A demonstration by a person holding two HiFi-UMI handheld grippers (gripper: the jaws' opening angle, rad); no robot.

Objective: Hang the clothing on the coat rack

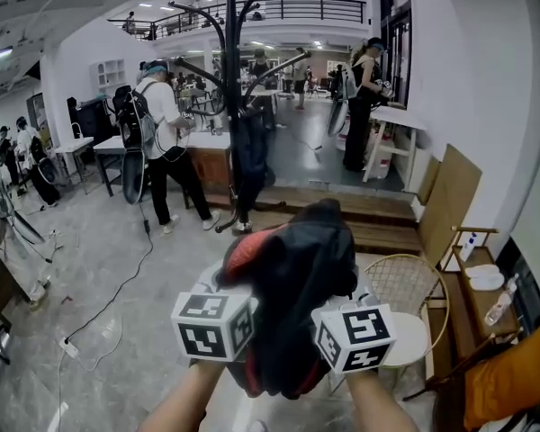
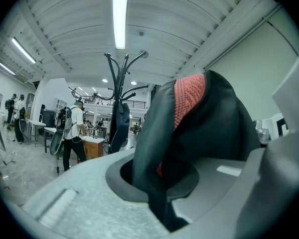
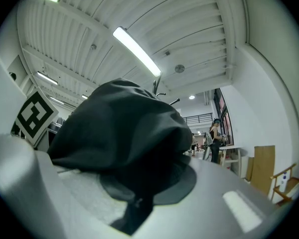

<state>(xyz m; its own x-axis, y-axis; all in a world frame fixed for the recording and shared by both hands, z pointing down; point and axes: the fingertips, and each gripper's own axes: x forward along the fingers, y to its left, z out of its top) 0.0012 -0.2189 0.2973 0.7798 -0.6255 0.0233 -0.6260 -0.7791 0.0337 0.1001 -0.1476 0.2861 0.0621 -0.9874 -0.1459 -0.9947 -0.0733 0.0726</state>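
A black jacket with a red knit collar (image 1: 297, 277) is bunched up between my two grippers, held high in front of me. My left gripper (image 1: 238, 309) is shut on the jacket (image 2: 189, 133), its fabric pinched between the jaws. My right gripper (image 1: 328, 318) is shut on the same jacket (image 3: 119, 133), which spills over its jaws. The black coat rack (image 1: 232, 70) stands some way ahead, with a dark garment (image 1: 249, 156) hanging on its pole. The coat rack (image 2: 120, 78) also shows left of the jacket in the left gripper view.
A person in a white shirt (image 1: 166, 142) stands left of the rack at a counter (image 1: 207, 151). Another person (image 1: 364, 97) stands by a white table (image 1: 400, 129) at the right. A round wire chair (image 1: 409, 304) and wooden shelving (image 1: 472, 268) are close on my right. Cables (image 1: 108, 304) trail over the floor.
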